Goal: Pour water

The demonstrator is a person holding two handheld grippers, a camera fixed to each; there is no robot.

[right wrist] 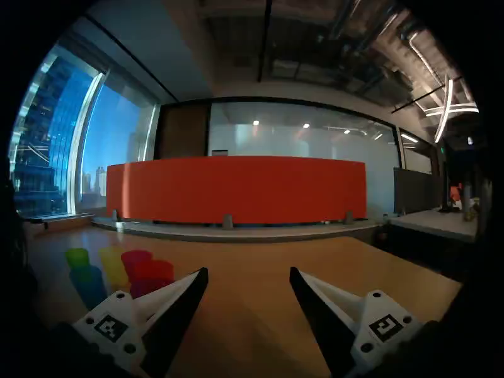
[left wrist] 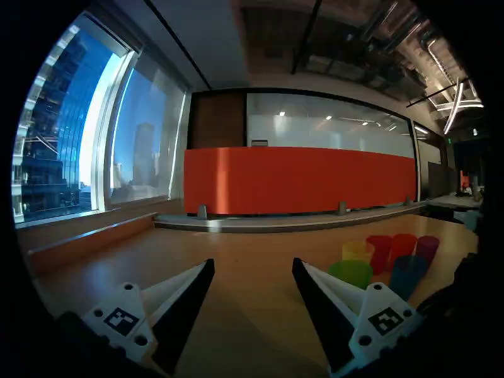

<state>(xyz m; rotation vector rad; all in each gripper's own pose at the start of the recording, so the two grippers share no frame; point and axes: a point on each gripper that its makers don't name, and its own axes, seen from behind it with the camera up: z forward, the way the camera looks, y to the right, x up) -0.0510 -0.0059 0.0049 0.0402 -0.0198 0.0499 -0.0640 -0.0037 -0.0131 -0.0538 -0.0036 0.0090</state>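
Several coloured plastic cups stand together on a wooden table (left wrist: pixel 252 252). In the left gripper view they sit to the right: a green cup (left wrist: pixel 350 273), a yellow cup (left wrist: pixel 358 251), a blue cup (left wrist: pixel 408 272) and red ones behind. My left gripper (left wrist: pixel 253 267) is open above the bare tabletop, left of the cups, with nothing between its fingers. In the right gripper view the same group is at the left: a green cup (right wrist: pixel 78 257), a blue cup (right wrist: pixel 88 283), a yellow cup (right wrist: pixel 113 263) and a red cup (right wrist: pixel 151 272). My right gripper (right wrist: pixel 248 274) is open and holds nothing.
An orange partition (left wrist: pixel 296 179) with a grey base runs along the table's far edge. Tall windows (left wrist: pixel 69 138) line the left side above a wooden ledge. Another desk (right wrist: pixel 435 222) stands beyond the table's right end. Bare tabletop stretches ahead of both grippers.
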